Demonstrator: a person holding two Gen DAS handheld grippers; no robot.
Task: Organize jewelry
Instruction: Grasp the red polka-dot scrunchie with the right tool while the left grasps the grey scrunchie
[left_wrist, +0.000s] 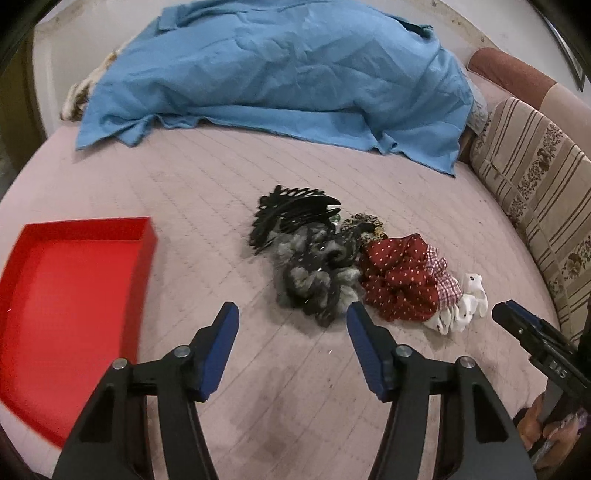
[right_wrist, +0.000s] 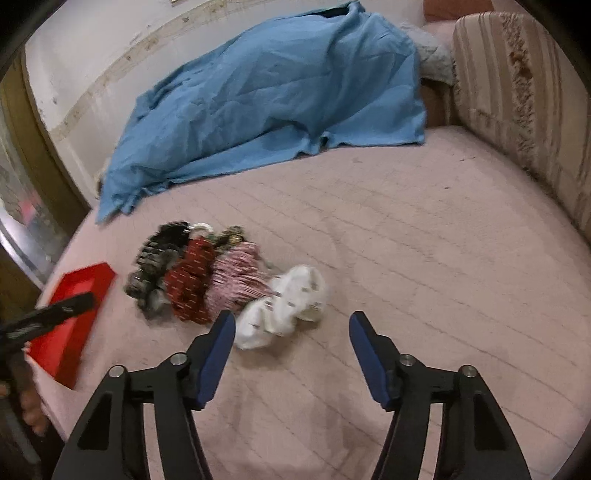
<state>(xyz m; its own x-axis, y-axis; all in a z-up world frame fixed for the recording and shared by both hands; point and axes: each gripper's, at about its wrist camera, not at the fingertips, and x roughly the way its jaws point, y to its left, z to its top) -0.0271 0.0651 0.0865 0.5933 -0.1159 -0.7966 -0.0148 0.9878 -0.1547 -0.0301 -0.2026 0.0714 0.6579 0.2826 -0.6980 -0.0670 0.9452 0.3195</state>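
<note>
Left gripper jaws stand wide and empty, just short of the hair-accessory pile on the bed; red tray lies left of that pile, partly cut off.

Right gripper jaws gape wide, empty, one finger beside the pile's white scrunchie; blurred pieces, possibly clips.

Red tray cropped at left edge; motion-blurred hair-accessory pile in right-wrist view.

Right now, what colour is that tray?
The tray is bright red, clearest in the left wrist view.
</note>
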